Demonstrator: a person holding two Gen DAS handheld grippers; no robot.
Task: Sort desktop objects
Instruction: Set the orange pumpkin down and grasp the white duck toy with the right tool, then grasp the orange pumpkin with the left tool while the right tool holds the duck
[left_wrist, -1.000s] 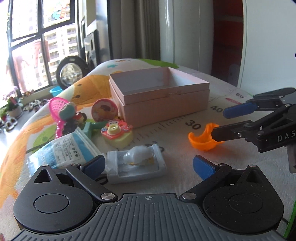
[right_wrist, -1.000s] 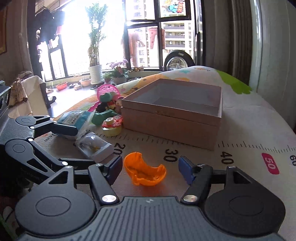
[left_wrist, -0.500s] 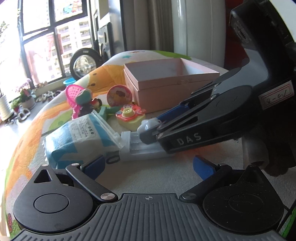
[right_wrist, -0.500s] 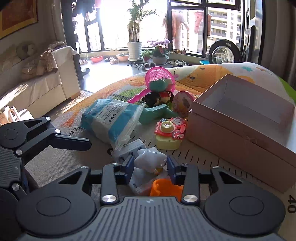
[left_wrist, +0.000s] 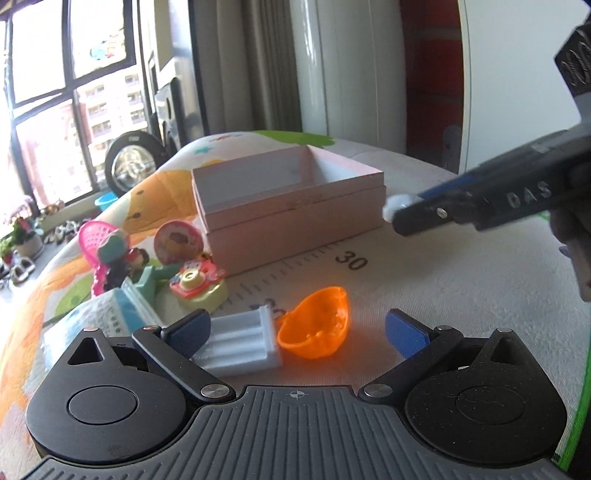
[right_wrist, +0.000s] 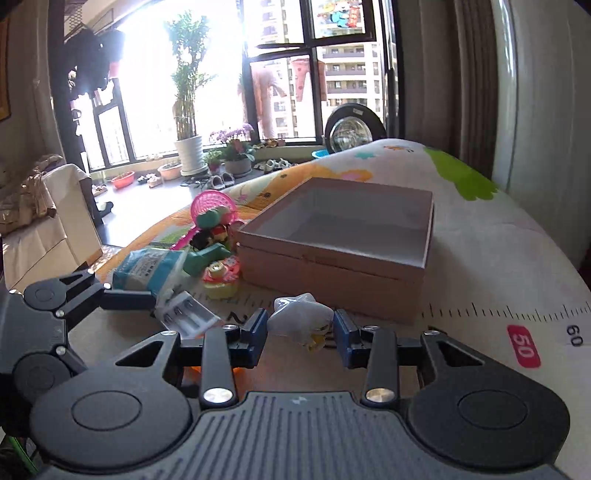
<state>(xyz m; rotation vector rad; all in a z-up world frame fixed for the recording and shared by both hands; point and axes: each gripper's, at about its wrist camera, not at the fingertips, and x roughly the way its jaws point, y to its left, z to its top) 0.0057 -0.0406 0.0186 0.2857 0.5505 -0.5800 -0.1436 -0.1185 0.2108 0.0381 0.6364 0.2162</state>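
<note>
Looks like somebody's living room in a high-rise flat. Big dark-framed windows look out on apartment towers, with potted plants and flowers lined up on the sill area and shoes scattered on the floor below. There's a cream sofa on the left, long curtains by the wall, and the work surface is a cartoon kids' play mat with little toys on it.

A tall potted plant stands at the bright window; pink flowers sit just right of it, a beige sofa far left.
</note>
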